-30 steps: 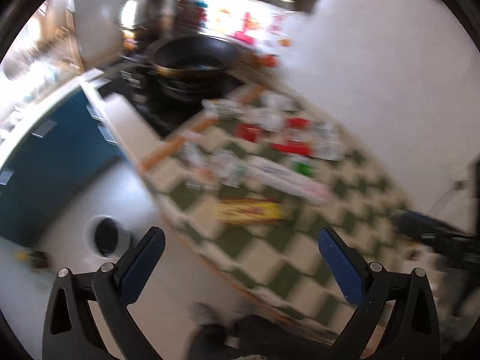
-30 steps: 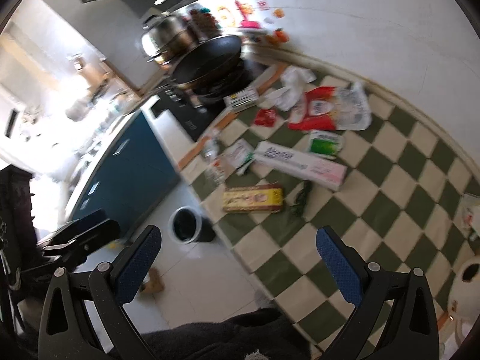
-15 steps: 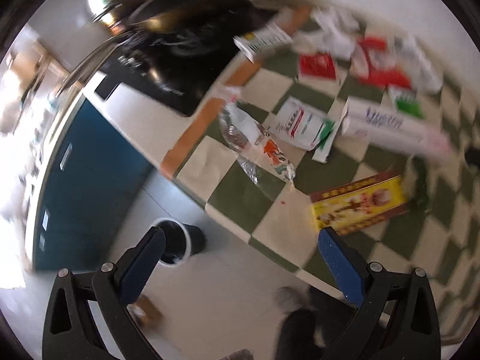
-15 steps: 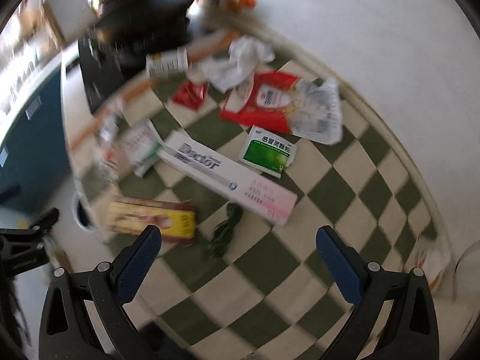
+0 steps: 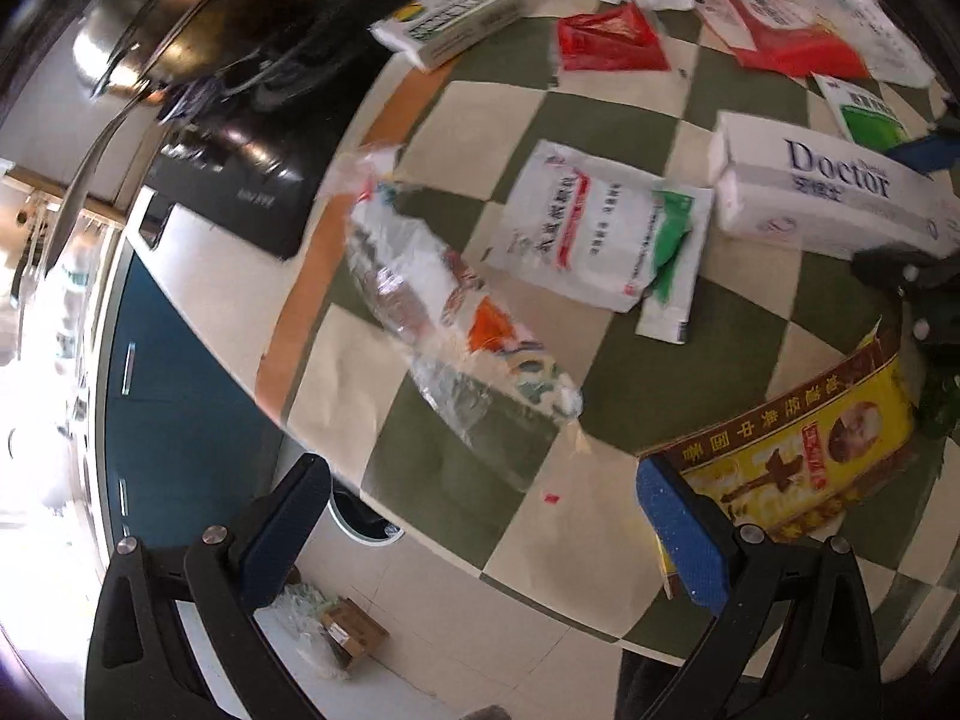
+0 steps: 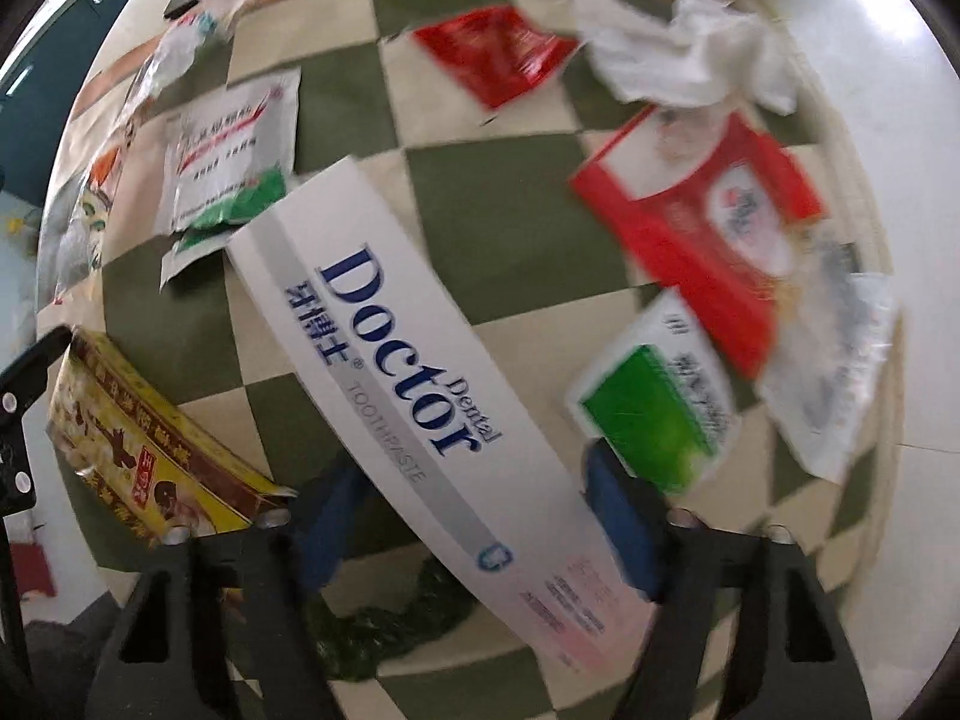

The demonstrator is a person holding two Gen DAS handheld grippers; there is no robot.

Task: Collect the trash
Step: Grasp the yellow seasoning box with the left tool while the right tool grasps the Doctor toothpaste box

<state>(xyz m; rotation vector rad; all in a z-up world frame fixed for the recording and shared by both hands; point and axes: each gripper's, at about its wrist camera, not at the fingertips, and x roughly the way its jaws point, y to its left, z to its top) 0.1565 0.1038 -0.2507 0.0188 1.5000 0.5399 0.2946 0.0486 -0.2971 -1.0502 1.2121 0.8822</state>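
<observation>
The right gripper (image 6: 474, 516) is down over the white toothpaste box (image 6: 408, 396), one blue pad on each long side, and its jaws have just been closing in with the box between them. Blur makes it hard to say whether the pads press on the cardboard yet; they look just beside it. The box lies flat and slantwise on the green-and-cream checked cloth (image 6: 480, 192).

The left gripper (image 5: 480, 534) hangs with its jaws wide apart and nothing between them, above the near edge of the cloth. Its right pad sits just beside the corner of the yellow-and-brown carton (image 5: 798, 450), which lies flat.

Trash is strewn all over the cloth. A clear crumpled wrapper (image 5: 456, 330) lies near the left edge, a white-and-green sachet (image 5: 594, 234) beside it, touching the end of the toothpaste box. Farther back are a red foil packet (image 6: 498, 54), crumpled white tissue (image 6: 690, 54), a red-and-white bag (image 6: 714, 222), a green-and-white sachet (image 6: 654, 408) and a white medicine box (image 5: 456, 18) by the dark cooktop (image 5: 240, 174).

On the floor below the counter edge, a round bin (image 5: 360, 522) shows only a slice of its white rim; what it holds can't be made out.
</observation>
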